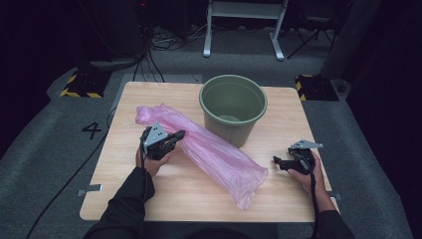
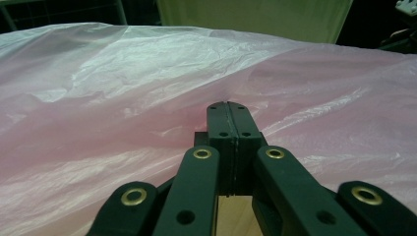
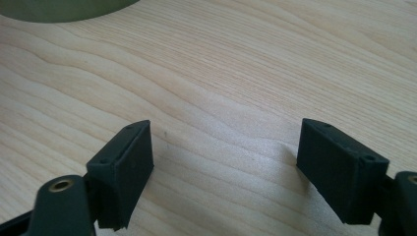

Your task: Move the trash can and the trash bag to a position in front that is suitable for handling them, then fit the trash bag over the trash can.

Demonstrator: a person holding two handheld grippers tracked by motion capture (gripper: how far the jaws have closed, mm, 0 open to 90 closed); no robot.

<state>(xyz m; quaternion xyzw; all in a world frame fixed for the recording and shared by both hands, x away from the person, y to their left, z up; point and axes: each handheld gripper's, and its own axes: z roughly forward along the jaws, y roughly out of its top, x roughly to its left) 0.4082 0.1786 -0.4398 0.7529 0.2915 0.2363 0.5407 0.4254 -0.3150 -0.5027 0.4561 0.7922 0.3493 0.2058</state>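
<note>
The left tongs point(image 1: 180, 134) were pinched tight on a fold of the pink plastic bag point(image 1: 209, 149), the film being caught between the 2 pressed-together jaws, as seen in the left gripper view, where the bag point(image 2: 147, 98) billowed all around the tips. The hold was taken on the bag's side, probably so that the film could be lifted and opened. From those tongs the bag stretched away in both directions across the desk point(image 1: 149, 199), puffed with air. Just beyond it, past the tongs, the green bucket point(image 1: 233, 107) stood upright, likely waiting to be lined. The right tongs point(image 1: 277, 162) were held well apart from the bag with jaws spread wide and nothing between them, bare desk point(image 3: 221, 73) lying beneath, presumably readied for a second grip.
</note>
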